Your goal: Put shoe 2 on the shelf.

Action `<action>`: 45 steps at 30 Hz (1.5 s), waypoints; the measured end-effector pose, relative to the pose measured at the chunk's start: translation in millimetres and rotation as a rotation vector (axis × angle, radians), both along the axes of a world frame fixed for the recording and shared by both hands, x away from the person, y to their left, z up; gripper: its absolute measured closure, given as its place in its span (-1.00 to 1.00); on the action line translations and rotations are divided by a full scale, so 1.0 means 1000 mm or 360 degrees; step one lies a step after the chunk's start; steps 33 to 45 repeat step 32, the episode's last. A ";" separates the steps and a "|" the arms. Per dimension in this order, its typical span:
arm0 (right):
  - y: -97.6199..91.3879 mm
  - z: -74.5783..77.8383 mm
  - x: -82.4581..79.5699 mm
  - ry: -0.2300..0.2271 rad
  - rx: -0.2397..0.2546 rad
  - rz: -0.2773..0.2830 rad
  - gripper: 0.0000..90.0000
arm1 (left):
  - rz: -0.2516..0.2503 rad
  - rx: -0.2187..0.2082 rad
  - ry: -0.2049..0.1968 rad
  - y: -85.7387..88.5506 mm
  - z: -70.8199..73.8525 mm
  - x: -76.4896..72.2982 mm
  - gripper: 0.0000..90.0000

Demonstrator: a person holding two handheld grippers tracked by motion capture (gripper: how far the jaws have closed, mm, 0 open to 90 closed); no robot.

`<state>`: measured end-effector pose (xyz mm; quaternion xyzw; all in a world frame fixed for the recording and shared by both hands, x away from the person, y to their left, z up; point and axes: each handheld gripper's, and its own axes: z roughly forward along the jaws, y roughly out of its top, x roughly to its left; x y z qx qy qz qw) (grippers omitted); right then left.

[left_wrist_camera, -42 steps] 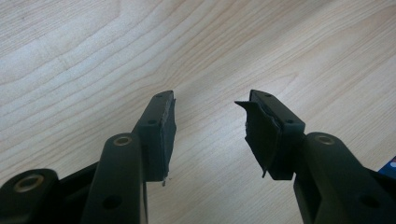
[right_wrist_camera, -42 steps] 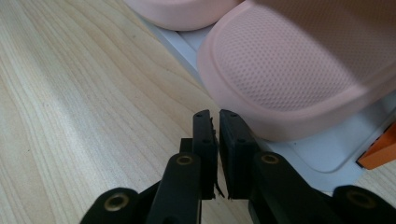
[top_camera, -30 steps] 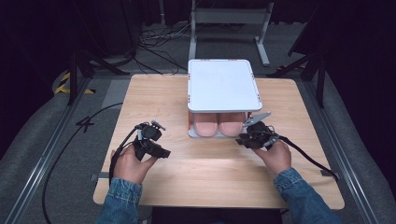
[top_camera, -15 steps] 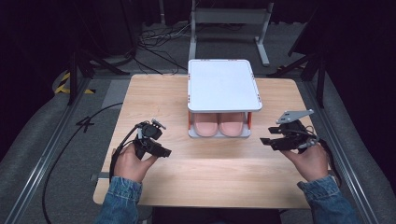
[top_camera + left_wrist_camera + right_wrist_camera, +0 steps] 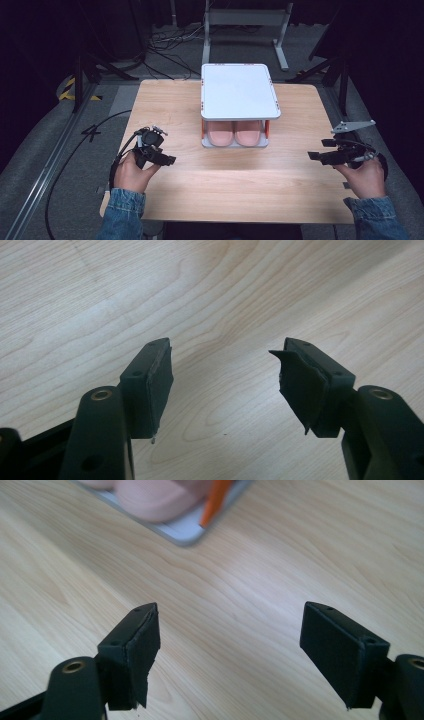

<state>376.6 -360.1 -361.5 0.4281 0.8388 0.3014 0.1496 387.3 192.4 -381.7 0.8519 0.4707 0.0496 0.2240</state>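
Observation:
A white two-level rack (image 5: 239, 90) with orange posts stands at the middle of the wooden table (image 5: 230, 190). A pair of pink slippers (image 5: 235, 132) lies on its lower shelf, toes toward me. My left gripper (image 5: 167, 160) rests low at the table's left side, open, with bare wood between its pads (image 5: 160, 385). My right gripper (image 5: 314, 156) hovers near the table's right edge, open and empty, well clear of the rack. In the right gripper view the rack's corner (image 5: 187, 532) and one slipper (image 5: 155, 497) show ahead, blurred.
A grey metal stand (image 5: 245, 20) and cables (image 5: 165, 42) sit on the floor beyond the table. A black cable (image 5: 70, 165) trails off the table's left side. Bare wood lies in front of the rack between the two hands.
My right gripper has drawn back from the rack's front right corner to the table's right edge. The left gripper has stayed in place.

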 end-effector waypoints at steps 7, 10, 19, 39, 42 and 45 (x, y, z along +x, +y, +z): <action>-0.030 -0.019 -0.002 -0.0082 -0.0054 -0.0030 -0.44 | 0.0029 -0.0011 0.0005 0.007 -0.003 0.003 -0.15; -0.039 -0.032 -0.001 -0.0060 -0.0064 -0.0047 -0.44 | 0.0033 -0.0011 -0.0005 0.009 -0.005 0.003 -0.15; -0.062 -0.069 0.006 -0.0014 -0.0106 -0.0083 -0.46 | 0.0079 -0.0001 0.0012 0.023 -0.024 0.010 -0.14; -0.063 -0.100 0.016 0.0084 -0.0109 -0.0120 -0.50 | 0.0077 0.0041 0.0009 0.025 -0.034 0.013 -0.15; -0.063 -0.100 0.016 0.0084 -0.0109 -0.0120 -0.50 | 0.0077 0.0041 0.0009 0.025 -0.034 0.013 -0.15; -0.063 -0.100 0.016 0.0084 -0.0109 -0.0120 -0.50 | 0.0077 0.0041 0.0009 0.025 -0.034 0.013 -0.15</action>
